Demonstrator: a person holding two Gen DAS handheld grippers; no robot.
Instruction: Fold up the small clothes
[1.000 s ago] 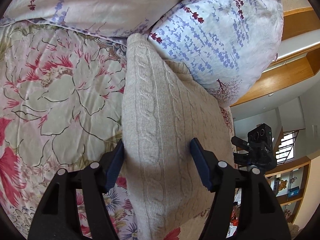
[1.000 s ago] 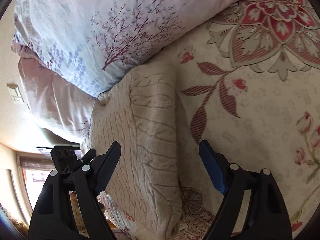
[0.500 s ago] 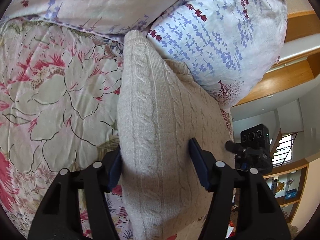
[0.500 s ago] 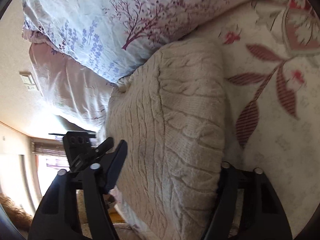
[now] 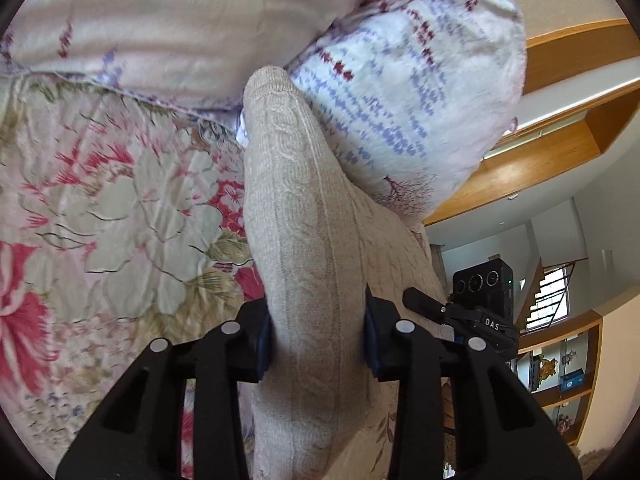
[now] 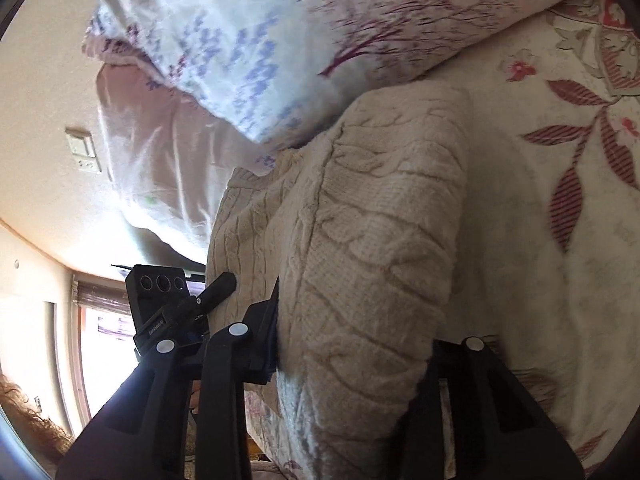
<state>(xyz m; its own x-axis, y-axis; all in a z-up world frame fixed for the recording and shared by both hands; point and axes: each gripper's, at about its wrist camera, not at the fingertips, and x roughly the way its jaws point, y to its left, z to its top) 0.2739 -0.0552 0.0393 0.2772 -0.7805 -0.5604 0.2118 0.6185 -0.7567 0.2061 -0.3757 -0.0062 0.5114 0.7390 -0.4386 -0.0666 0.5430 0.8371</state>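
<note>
A folded cream cable-knit sweater (image 5: pixel 308 248) lies on the floral bedspread (image 5: pixel 100 208), its far end against the pillows. My left gripper (image 5: pixel 316 332) is shut on its near folded edge, which bulges up between the blue pads. In the right wrist view the same sweater (image 6: pixel 372 240) fills the middle, and my right gripper (image 6: pixel 352 344) is shut on its thick folded edge; the right finger is partly hidden behind the knit. Each view shows the other gripper at the sweater's far side.
A white pillow with purple and red print (image 5: pixel 408 92) and a pink pillow (image 5: pixel 160 20) lie at the head of the bed. The pillows (image 6: pixel 280 40) also show in the right wrist view. Wooden shelves (image 5: pixel 560 160) and a wall switch (image 6: pixel 82 152) are beyond.
Both grippers moved in and closed on the sweater's edges from open. The sweater has bunched and lifted a little between the fingers, nearer the pillows.
</note>
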